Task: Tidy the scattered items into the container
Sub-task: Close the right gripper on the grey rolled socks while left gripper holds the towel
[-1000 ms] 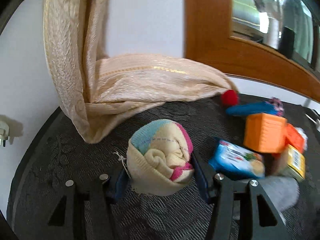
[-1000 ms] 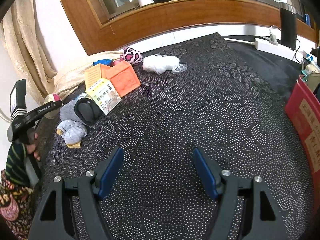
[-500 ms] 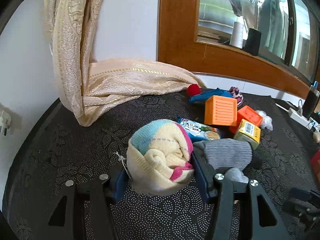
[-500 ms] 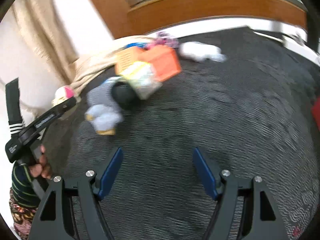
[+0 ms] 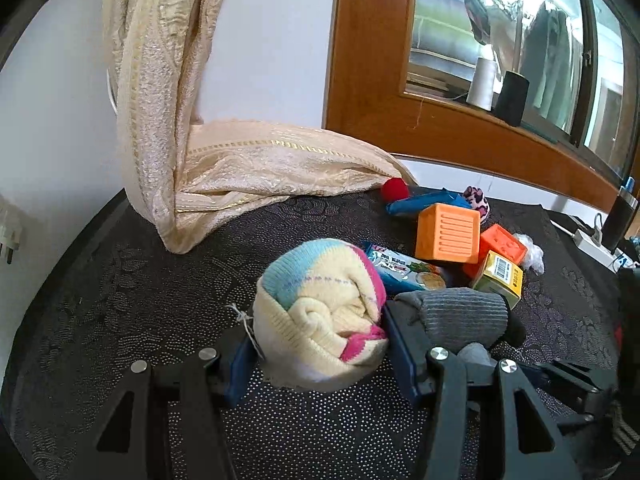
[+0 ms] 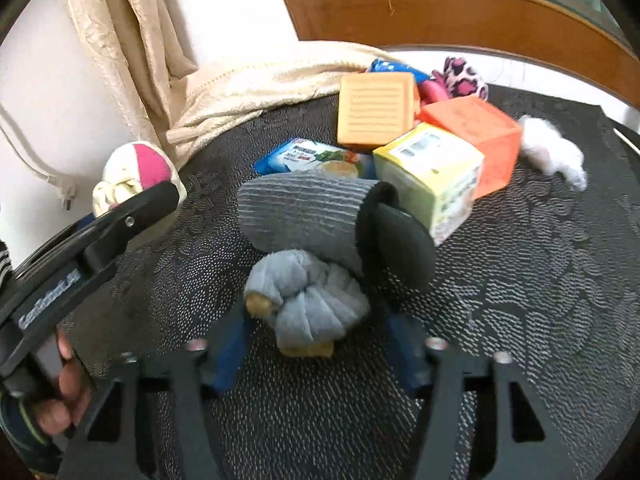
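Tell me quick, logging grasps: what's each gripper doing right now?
Left gripper: closed on the rolled pastel sock.
Right gripper: open, fingers either side of the grey sock ball, not gripping.

right hand-held gripper [image 6: 316, 354] moved in around small grey sock bundle [image 6: 306, 304]

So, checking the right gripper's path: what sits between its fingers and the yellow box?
In the right wrist view, the right gripper is open around a small grey sock ball. Beyond it lies the bigger grey-and-black sock roll, then the yellow box.
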A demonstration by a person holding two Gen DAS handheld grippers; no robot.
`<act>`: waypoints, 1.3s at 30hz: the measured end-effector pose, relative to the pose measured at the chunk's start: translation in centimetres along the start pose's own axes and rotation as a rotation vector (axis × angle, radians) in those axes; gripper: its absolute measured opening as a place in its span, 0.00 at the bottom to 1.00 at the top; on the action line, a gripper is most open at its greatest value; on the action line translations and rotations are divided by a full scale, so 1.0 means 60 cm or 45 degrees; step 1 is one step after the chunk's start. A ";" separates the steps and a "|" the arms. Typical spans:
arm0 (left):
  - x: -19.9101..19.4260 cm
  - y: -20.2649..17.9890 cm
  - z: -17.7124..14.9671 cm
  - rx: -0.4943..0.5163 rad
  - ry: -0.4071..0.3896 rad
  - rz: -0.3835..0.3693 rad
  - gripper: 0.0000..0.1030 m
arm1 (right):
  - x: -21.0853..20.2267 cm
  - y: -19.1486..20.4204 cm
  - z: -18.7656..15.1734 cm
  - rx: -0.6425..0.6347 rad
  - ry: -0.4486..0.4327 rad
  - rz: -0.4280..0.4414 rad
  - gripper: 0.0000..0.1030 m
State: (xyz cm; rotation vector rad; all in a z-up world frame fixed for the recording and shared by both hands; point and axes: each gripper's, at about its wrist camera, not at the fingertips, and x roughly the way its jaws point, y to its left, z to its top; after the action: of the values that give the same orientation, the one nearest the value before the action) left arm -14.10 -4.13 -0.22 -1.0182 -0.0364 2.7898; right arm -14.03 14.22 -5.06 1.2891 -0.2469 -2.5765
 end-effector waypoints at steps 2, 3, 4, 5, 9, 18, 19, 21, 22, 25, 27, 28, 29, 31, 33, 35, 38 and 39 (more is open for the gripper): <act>0.004 -0.003 -0.002 0.006 0.011 -0.006 0.58 | -0.001 0.003 -0.004 -0.016 -0.009 -0.006 0.54; 0.005 -0.004 -0.003 0.009 0.014 -0.008 0.58 | -0.004 0.002 -0.007 -0.017 -0.013 -0.008 0.53; 0.007 -0.005 -0.004 0.012 0.018 -0.009 0.58 | -0.008 0.001 -0.010 -0.018 -0.018 -0.009 0.53; 0.008 -0.007 -0.005 0.015 0.021 -0.010 0.58 | -0.012 0.000 -0.013 -0.017 -0.023 -0.011 0.53; 0.009 -0.016 -0.009 0.036 0.024 -0.015 0.58 | -0.037 -0.006 -0.025 -0.017 -0.056 -0.032 0.53; 0.009 -0.049 -0.022 0.100 0.041 -0.040 0.58 | -0.130 -0.061 -0.076 0.088 -0.162 -0.084 0.53; 0.007 -0.052 -0.023 0.107 0.036 -0.041 0.58 | -0.142 -0.070 -0.082 0.106 -0.178 -0.093 0.53; 0.001 -0.056 -0.022 0.117 0.021 -0.044 0.58 | -0.162 -0.088 -0.096 0.141 -0.206 -0.113 0.53; -0.004 -0.058 -0.020 0.119 0.009 -0.044 0.58 | -0.171 -0.096 -0.102 0.155 -0.218 -0.123 0.53; -0.014 -0.061 -0.015 0.120 -0.014 -0.035 0.58 | -0.192 -0.121 -0.120 0.207 -0.248 -0.152 0.53; -0.023 -0.070 -0.015 0.120 -0.020 -0.047 0.58 | -0.202 -0.138 -0.129 0.243 -0.258 -0.158 0.53; -0.028 -0.076 -0.016 0.121 -0.021 -0.060 0.58 | -0.207 -0.146 -0.133 0.258 -0.263 -0.162 0.53; -0.034 -0.082 -0.017 0.123 -0.023 -0.073 0.58 | -0.212 -0.153 -0.137 0.269 -0.267 -0.168 0.53; -0.045 -0.094 -0.020 0.125 -0.025 -0.100 0.58 | -0.221 -0.163 -0.142 0.288 -0.278 -0.178 0.53; -0.056 -0.106 -0.022 0.128 -0.028 -0.126 0.58 | -0.228 -0.166 -0.145 0.295 -0.292 -0.180 0.53; -0.067 -0.119 -0.024 0.130 -0.031 -0.152 0.58 | -0.235 -0.169 -0.147 0.303 -0.306 -0.182 0.53; -0.084 -0.137 -0.028 0.134 -0.034 -0.191 0.58 | -0.252 -0.169 -0.154 0.296 -0.337 -0.193 0.53; -0.089 -0.143 -0.029 0.136 -0.036 -0.205 0.58 | -0.259 -0.169 -0.156 0.293 -0.349 -0.198 0.53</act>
State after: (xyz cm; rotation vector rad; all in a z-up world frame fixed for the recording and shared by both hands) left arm -7.67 3.36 2.57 -0.9088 0.0254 2.6304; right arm 0.98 28.10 -1.44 1.0559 -0.5270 -2.9284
